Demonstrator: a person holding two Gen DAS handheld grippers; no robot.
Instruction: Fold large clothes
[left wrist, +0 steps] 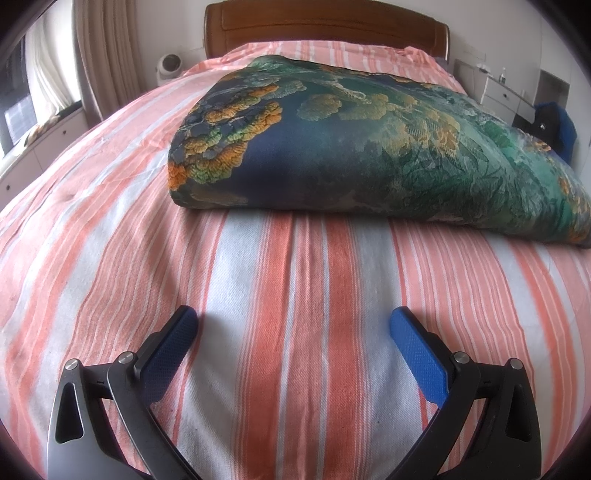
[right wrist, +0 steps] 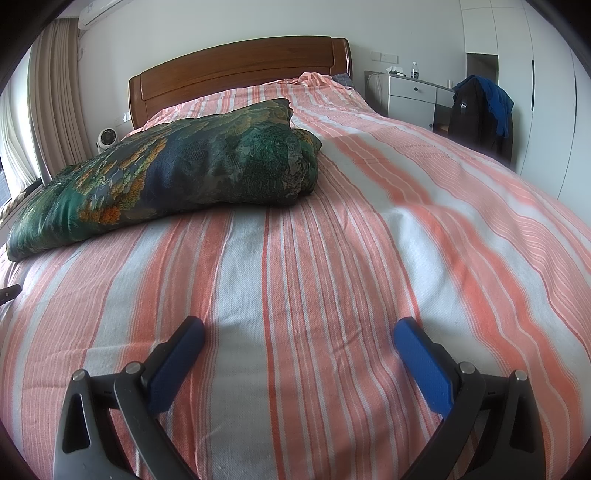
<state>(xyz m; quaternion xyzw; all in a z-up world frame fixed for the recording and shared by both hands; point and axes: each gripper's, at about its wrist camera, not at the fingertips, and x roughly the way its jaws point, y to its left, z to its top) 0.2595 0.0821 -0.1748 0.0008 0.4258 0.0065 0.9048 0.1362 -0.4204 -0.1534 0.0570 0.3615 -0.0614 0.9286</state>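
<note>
Both tongs, left (left wrist: pixel 293 325) and right (right wrist: pixel 299 334), spread and empty over striped bedspread (left wrist: pixel 295 280); folded quilt (left wrist: pixel 369 140) lies ahead of both, apart, looks soft, bulky, probably slippery-faced; best pinched at near rolled edge or a corner.

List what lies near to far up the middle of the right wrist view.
right gripper with its jaws open → striped bedsheet → folded floral garment → wooden headboard → white wall
</note>
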